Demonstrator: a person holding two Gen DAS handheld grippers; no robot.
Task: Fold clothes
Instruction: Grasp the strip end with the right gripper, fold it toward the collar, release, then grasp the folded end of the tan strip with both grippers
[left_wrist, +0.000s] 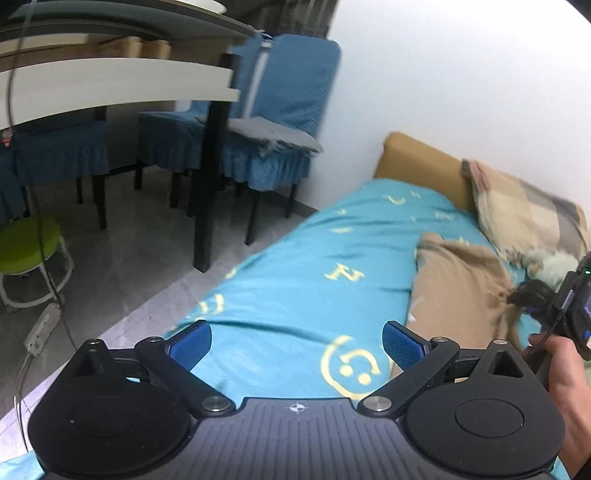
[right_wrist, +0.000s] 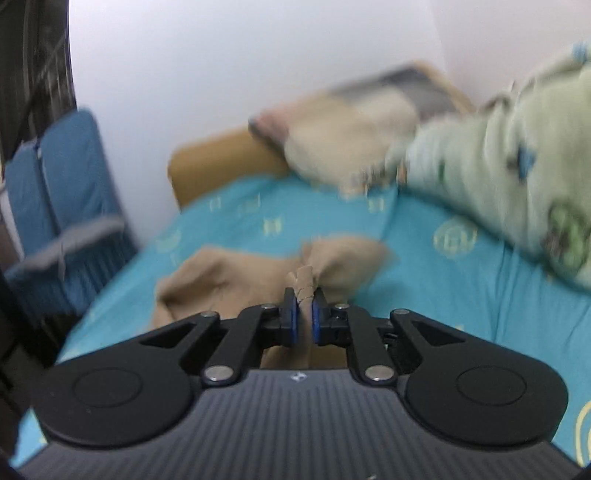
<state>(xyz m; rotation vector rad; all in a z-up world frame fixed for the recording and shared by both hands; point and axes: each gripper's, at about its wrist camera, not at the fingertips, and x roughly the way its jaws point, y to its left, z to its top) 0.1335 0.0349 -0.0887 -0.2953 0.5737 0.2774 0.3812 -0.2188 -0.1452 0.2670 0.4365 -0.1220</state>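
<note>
Two grippers are working over a bed covered in a turquoise sheet (left_wrist: 295, 266) printed with yellow smiley faces. From the right wrist view, the right gripper (right_wrist: 303, 314) is pinching a bunched fold of a tan garment (right_wrist: 229, 277) between its blue pads, jaws nearly together, with the rest of the cloth lying crumpled on the sheet ahead. That view alone is showing a pale green patterned garment (right_wrist: 517, 177) sprawling at the right, badly blurred. The left wrist view is showing the left gripper (left_wrist: 295, 341) hovering with its jaws spread wide and nothing between them, the tan garment lying off to its right, near a checked pillow (left_wrist: 517, 210). Only this view is taking in the right hand (left_wrist: 561, 376) gripping its handle, blue-covered chairs (left_wrist: 266, 122), a table (left_wrist: 118, 88) and a green stool (left_wrist: 29, 243) on the floor.
</note>
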